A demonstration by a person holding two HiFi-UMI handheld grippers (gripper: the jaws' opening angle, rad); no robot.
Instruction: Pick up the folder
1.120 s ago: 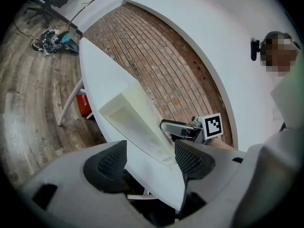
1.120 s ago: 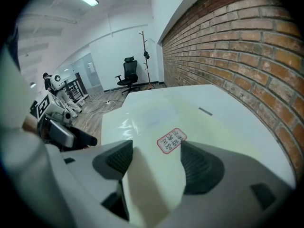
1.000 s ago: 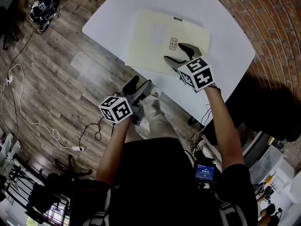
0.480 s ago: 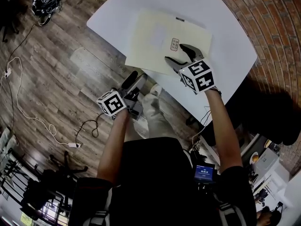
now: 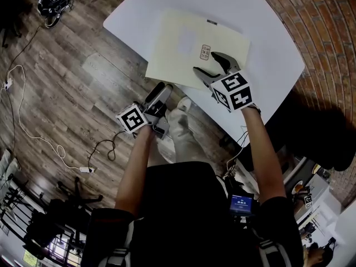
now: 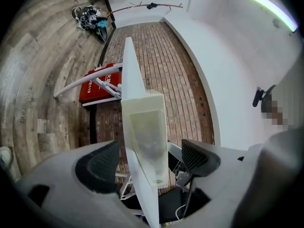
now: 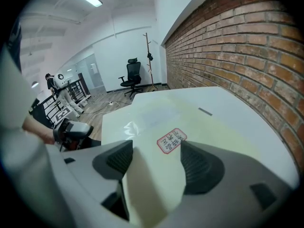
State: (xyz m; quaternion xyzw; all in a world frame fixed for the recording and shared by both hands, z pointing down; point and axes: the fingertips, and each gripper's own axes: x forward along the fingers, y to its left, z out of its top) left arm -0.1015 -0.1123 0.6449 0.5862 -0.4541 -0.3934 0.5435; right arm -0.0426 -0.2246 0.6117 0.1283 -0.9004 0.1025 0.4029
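Note:
A pale yellow folder [image 5: 192,46] with a small red-framed label [image 7: 171,140] lies on the white table [image 5: 267,43], its near corner poking out over the table's edge. My right gripper [image 5: 215,65] stands open on top of it, one fingertip on each side of the label. My left gripper [image 5: 162,90] is level at the table's edge, and its jaws are opening. In the left gripper view the folder's overhanging corner [image 6: 145,137] and the table edge [image 6: 129,65] run between my left gripper's [image 6: 149,161] pads, which do not press on them.
Wood-plank floor [image 5: 61,77] with cables [image 5: 22,121] lies to the left, brick-pattern floor [image 5: 328,49] to the right. A red object [image 6: 99,85] sits under the table. The person's leg and shoe [image 5: 181,124] are below the table edge. An office chair [image 7: 130,79] stands far off.
The right gripper has dragged the folder toward the near table edge, so its corner now overhangs. The left gripper has risen to that edge, rolled and opened wider.

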